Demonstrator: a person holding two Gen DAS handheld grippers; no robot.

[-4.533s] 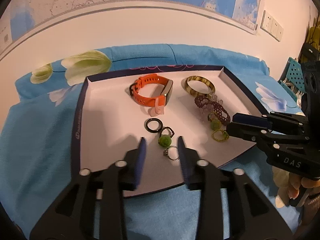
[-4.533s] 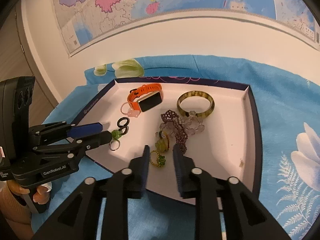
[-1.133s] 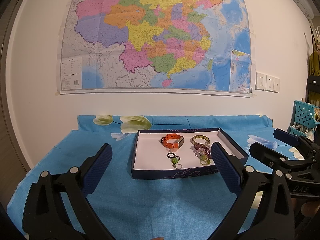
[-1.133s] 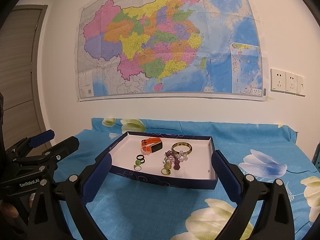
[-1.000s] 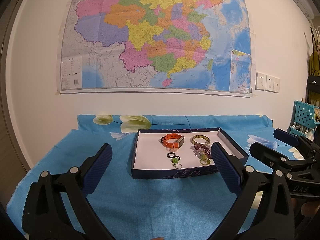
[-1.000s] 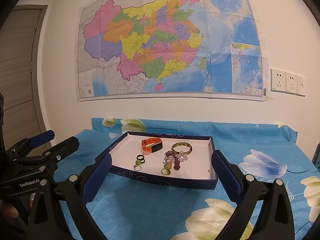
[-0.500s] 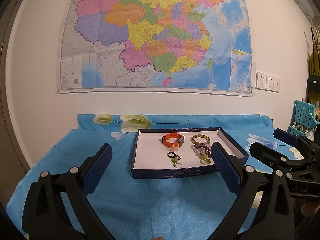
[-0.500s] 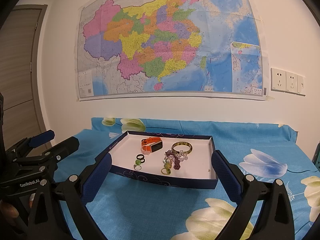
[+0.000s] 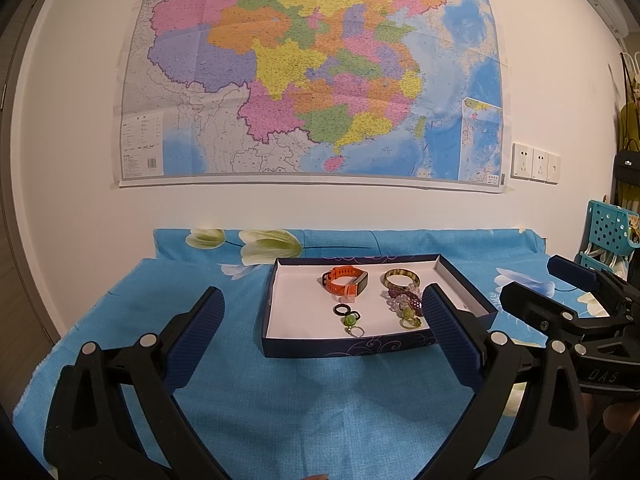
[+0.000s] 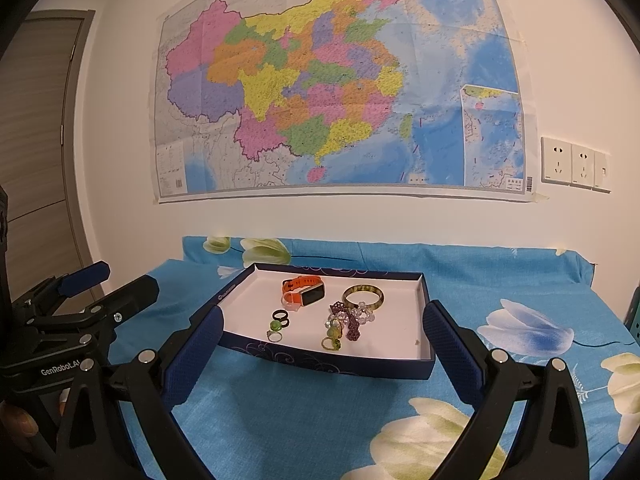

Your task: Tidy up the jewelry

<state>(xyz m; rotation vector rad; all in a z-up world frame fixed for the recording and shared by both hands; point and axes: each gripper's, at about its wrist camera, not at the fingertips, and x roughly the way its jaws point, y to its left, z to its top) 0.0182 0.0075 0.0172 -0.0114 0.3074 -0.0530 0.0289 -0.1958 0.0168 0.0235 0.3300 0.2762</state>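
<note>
1. The left gripper [image 9: 320, 330] was held back from the tray [image 9: 348, 347], above the blue flowered cloth [image 9: 280, 400] that covered the surface. Its jaws stood wide apart and held nothing.
2. In the left wrist view the tray lay beyond the jaws and between them, nearer the right finger than the left one. That right finger [image 9: 450, 336] overlapped the tray's near right corner in the picture; I cannot tell whether it touched.
3. The right gripper [image 10: 320, 344] was also drawn back over the cloth, its jaws wide and empty. In its view the tray [image 10: 320, 362] sat between the two fingers, its near edge just past the tips.
4. All the jewelry lay inside the tray, well apart from both pairs of jaws.
5. An orange watch [image 9: 345, 280] lay at the far middle, with a mottled bangle [image 9: 401, 279] to its right.
6. Nearer than the bangle was a heap of purple and clear beaded bracelets [image 10: 352, 318], touching one another.
7. A black ring [image 9: 341, 309] lay near the tray's middle, with a green-stone ring [image 9: 351, 321] just nearer and a silver ring [image 9: 356, 332] nearest of the three.
8. Two more green pieces [image 10: 332, 338] lay at the near end of the beaded heap; their exact form was too small to tell.
9. Each gripper showed at the edge of the other's view: the right one [image 9: 572, 312] at the right, the left one [image 10: 80, 312] at the left.
10. A large map [image 10: 340, 92] hung on the far wall.
</note>
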